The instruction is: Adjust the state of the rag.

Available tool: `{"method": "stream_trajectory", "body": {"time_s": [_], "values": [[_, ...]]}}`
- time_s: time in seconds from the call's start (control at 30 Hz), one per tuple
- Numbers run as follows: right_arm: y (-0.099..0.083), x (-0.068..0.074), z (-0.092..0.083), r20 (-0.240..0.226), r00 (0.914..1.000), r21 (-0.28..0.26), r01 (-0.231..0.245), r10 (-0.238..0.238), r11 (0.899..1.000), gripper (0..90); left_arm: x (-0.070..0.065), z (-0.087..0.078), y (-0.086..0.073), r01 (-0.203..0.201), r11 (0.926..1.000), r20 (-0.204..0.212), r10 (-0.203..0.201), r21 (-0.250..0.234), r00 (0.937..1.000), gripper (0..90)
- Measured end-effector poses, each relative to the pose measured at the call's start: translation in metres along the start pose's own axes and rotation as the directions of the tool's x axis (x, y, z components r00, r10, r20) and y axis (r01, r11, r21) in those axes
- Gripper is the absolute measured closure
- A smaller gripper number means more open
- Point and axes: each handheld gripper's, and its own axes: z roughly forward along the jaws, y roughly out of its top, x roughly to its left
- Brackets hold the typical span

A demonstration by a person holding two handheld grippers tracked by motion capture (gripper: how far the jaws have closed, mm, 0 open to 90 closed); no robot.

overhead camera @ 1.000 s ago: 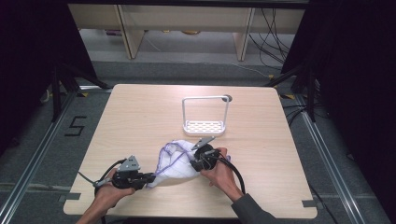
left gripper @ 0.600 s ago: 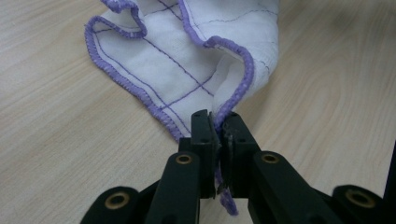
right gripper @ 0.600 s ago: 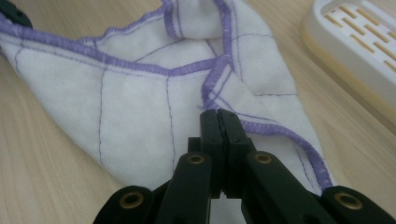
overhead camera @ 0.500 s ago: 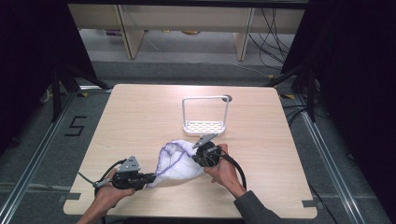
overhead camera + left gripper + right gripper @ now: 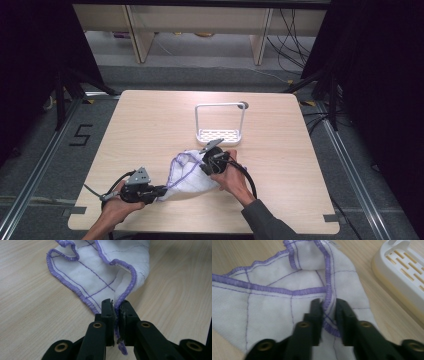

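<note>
Jaws of the left gripper (image 5: 115, 305) pinch the purple hem of the white cloth (image 5: 192, 175), which lies rumpled on the table (image 5: 150, 125) near the rack (image 5: 220, 134). Those of the right gripper (image 5: 328, 305), having just eased slightly apart, straddle another hem fold. Light, limp and thin, the cloth will sag; its stitched edges seem the firmest hold.
</note>
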Motion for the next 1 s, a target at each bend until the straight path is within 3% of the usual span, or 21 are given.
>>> {"method": "stream_trajectory", "body": {"time_s": [0.1,0.13,0.2,0.23,0.3,0.33,0.37,0.4,0.43,0.47,0.57,0.6,0.7,0.73,0.77,0.9,0.93,0.97,1.0], "values": [[0.000,-0.002,-0.004,-0.008,1.0000,0.008,-0.004,0.004,1.000,86.0,-0.001,-0.001,0.000,0.013,0.9999,-0.005,-0.013,-0.004,0.9999,83.2],[-0.001,-0.002,-0.010,-0.010,0.9999,0.000,-0.003,0.003,1.000,86.3,0.000,-0.002,0.001,0.001,1.0000,-0.005,-0.001,-0.001,1.0000,83.5],[-0.007,-0.004,-0.031,-0.023,0.9993,-0.025,-0.030,0.030,0.999,86.4,-0.001,-0.003,0.001,-0.003,1.0000,-0.006,0.003,-0.006,1.0000,84.9],[-0.012,-0.006,-0.044,-0.054,0.9985,-0.051,-0.006,0.003,0.999,86.5,-0.005,-0.006,0.002,-0.010,0.9998,-0.004,0.010,-0.016,0.9999,85.2],[-0.024,-0.006,-0.066,-0.068,0.9976,-0.089,0.003,-0.009,0.996,86.5,-0.007,-0.007,0.002,-0.010,0.9997,-0.001,0.010,-0.022,0.9999,85.4],[-0.024,-0.006,-0.066,-0.068,0.9976,-0.089,0.003,-0.009,0.996,86.5,-0.010,-0.008,0.002,-0.019,0.9995,0.004,0.019,-0.025,0.9998,85.4],[-0.031,-0.005,-0.077,-0.085,0.9963,-0.088,0.008,-0.016,0.996,86.5,-0.015,-0.009,0.002,-0.036,0.9992,0.009,0.036,-0.019,0.9993,85.5],[-0.050,0.000,-0.094,-0.103,0.9945,-0.109,0.007,-0.018,0.994,86.5,-0.024,-0.009,0.001,-0.053,0.9985,0.019,0.053,-0.013,0.9984,85.9],[-0.050,0.000,-0.094,-0.103,0.9945,-0.109,0.007,-0.018,0.994,86.5,-0.024,-0.009,0.001,-0.053,0.9985,0.019,0.053,-0.013,0.9984,85.9],[-0.058,0.003,-0.101,-0.100,0.9950,-0.101,-0.017,0.007,0.995,86.5,-0.033,-0.008,0.002,-0.072,0.9974,0.039,0.072,-0.010,0.9966,85.9],[-0.102,0.014,-0.120,-0.135,0.9905,-0.100,-0.039,0.025,0.994,86.4,-0.048,-0.007,0.003,-0.144,0.9895,0.066,0.143,0.012,0.9875,86.4],[-0.111,0.016,-0.123,-0.145,0.9889,-0.096,-0.047,0.032,0.994,86.4,-0.055,-0.004,0.002,-0.159,0.9870,0.098,0.155,0.025,0.9830,86.5],[-0.139,0.024,-0.122,-0.164,0.9846,-0.085,-0.075,0.060,0.994,86.4,-0.059,0.001,-0.003,-0.168,0.9840,0.110,0.161,0.059,0.9809,86.2],[-0.145,0.025,-0.122,-0.168,0.9843,-0.060,-0.067,0.056,0.996,86.4,-0.061,0.002,-0.005,-0.161,0.9839,0.112,0.152,0.077,0.9820,86.2],[-0.152,0.027,-0.119,-0.172,0.9830,-0.039,-0.073,0.065,0.997,86.4,-0.063,0.005,-0.006,-0.172,0.9818,0.128,0.162,0.079,0.9786,86.1],[-0.165,0.028,-0.116,-0.173,0.9808,0.005,-0.091,0.091,0.996,86.2,-0.069,0.008,-0.008,-0.185,0.9775,0.157,0.168,0.102,0.9732,82.9],[-0.170,0.028,-0.114,-0.179,0.9768,0.006,-0.118,0.118,0.993,85.7,-0.070,0.010,-0.008,-0.201,0.9733,0.166,0.181,0.111,0.9693,80.7],[-0.171,0.026,-0.114,-0.171,0.9792,0.019,-0.107,0.109,0.994,85.0,-0.070,0.010,-0.008,-0.201,0.9733,0.166,0.181,0.111,0.9693,77.1],[-0.171,0.026,-0.114,-0.171,0.9792,0.019,-0.107,0.109,0.994,85.0,-0.071,0.010,-0.009,-0.169,0.9807,0.160,0.153,0.098,0.9753,77.1]]}}
